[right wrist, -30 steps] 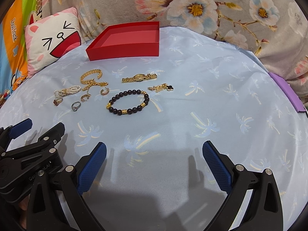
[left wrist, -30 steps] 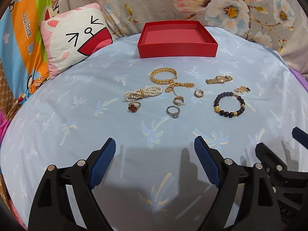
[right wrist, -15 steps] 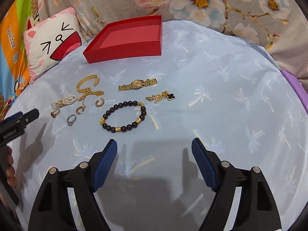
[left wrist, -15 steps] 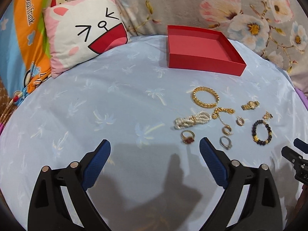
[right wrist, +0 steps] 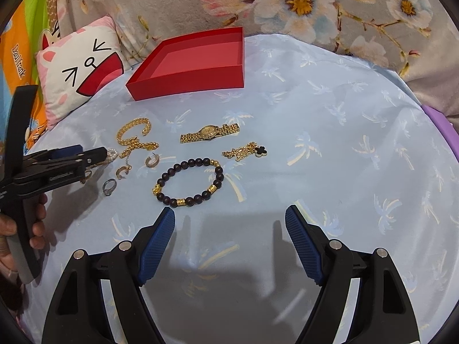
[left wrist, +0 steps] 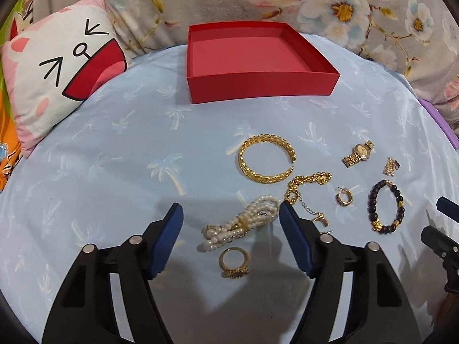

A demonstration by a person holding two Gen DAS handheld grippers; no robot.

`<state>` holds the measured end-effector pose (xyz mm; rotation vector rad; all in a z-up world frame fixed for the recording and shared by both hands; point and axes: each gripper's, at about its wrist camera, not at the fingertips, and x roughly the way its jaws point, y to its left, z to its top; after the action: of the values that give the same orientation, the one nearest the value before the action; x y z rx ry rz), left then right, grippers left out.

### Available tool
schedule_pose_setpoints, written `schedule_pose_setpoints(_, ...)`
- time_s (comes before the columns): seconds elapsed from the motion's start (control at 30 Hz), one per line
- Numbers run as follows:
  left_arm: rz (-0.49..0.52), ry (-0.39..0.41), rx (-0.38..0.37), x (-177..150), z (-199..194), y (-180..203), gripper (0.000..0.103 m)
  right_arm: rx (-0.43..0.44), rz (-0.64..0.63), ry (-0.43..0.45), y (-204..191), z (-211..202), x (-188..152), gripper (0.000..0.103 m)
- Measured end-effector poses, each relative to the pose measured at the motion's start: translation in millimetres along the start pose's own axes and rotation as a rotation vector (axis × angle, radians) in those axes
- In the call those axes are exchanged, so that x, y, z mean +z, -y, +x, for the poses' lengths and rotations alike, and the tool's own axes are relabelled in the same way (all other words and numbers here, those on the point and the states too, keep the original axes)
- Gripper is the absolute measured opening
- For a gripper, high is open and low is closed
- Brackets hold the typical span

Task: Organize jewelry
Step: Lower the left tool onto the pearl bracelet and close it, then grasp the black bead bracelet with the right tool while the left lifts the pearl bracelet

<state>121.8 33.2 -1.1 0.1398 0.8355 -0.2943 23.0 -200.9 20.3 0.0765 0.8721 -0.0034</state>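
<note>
An empty red box (left wrist: 258, 86) stands at the far side of the blue cloth; it also shows in the right wrist view (right wrist: 186, 84). Jewelry lies loose in front of it. My left gripper (left wrist: 229, 218) is open, its fingers on either side of the pearl bracelet (left wrist: 243, 223), with a gold ring (left wrist: 233, 262) just below. A gold bangle (left wrist: 266, 159), gold chain (left wrist: 308, 182) and gold watch (left wrist: 358, 153) lie beyond. My right gripper (right wrist: 229, 223) is open and empty, just short of the dark bead bracelet (right wrist: 189, 182).
A white and pink cartoon pillow (left wrist: 57, 66) leans at the back left. Floral fabric (right wrist: 315, 5) rises behind the box. A clover pendant chain (right wrist: 246, 152), hoop earrings (right wrist: 152, 160) and a silver ring (right wrist: 109, 186) lie among the jewelry.
My left gripper has moved right and forward until its fingers straddle the pearl bracelet. My right gripper has moved forward toward the bead bracelet.
</note>
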Motion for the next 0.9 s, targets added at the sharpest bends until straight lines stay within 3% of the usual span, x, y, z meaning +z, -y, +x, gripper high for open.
schedule_pose_setpoints(0.13, -0.007, -0.042, -0.043, -3.3, 6.8, 4.3, 0.046, 0.018, -0.002, -0.007, -0.9, 1.2, 0.2, 0.077)
schedule_pose_setpoints(0.33, -0.017, -0.034, -0.064, -6.7, 2.3, 6.8, 0.019, 0.062, 0.003, -0.034, -1.0, 6.8, 6.5, 0.075)
schedule_pose_setpoints(0.43, -0.036, -0.027, -0.076, -7.6, 0.4, 5.6, 0.017, 0.105, 0.024, -0.072, 0.6, 16.5, 13.2, 0.063)
schedule_pose_setpoints(0.57, -0.037, 0.011, -0.059, -5.0, -10.2, 5.5, 0.017, 0.1, 0.028, -0.121, 1.7, 35.4, 21.2, 0.039)
schedule_pose_setpoints(0.7, -0.014, 0.053, -0.049, -1.9, -22.8, 8.4, 0.017, 0.083, 0.004, -0.116, -2.4, 43.7, 31.7, 0.028)
schedule_pose_setpoints(0.83, -0.018, 0.05, -0.057, -0.9, -22.4, 7.6, 0.017, 0.062, -0.021, -0.112, -5.9, 51.3, 36.2, 0.024)
schedule_pose_setpoints(0.9, -0.019, 0.05, -0.054, -1.5, -21.6, 8.1, 0.017, 0.042, -0.038, -0.105, -7.5, 52.2, 35.9, 0.013)
